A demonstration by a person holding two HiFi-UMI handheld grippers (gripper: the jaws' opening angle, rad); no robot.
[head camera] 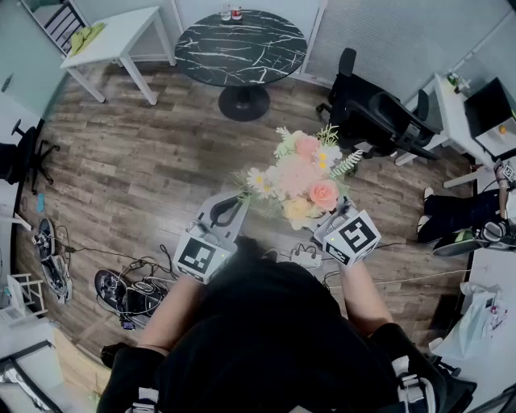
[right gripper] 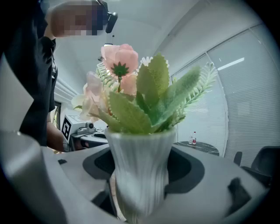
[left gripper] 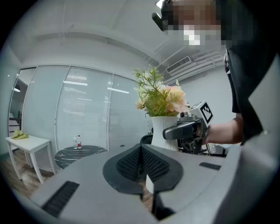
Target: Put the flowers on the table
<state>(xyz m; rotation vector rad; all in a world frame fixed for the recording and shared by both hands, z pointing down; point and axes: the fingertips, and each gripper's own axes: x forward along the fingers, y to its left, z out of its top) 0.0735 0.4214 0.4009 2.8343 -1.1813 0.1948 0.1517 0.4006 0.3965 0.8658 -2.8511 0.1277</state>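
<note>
The round marble table stands well ahead of you, so this looks like the carry step. The flowers sit in a white ribbed vase, upright in mid-air (nowhere near the tabletop). Your right gripper has its jaws wide and clamped on the vase. Your left gripper is pinched together on nothing. Next, walk up and lower it level.

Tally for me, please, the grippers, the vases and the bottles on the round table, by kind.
Grippers: 2, the left gripper and the right gripper
Vases: 1, the vase
Bottles: 2, one bottle beside the other
Total: 5
</note>
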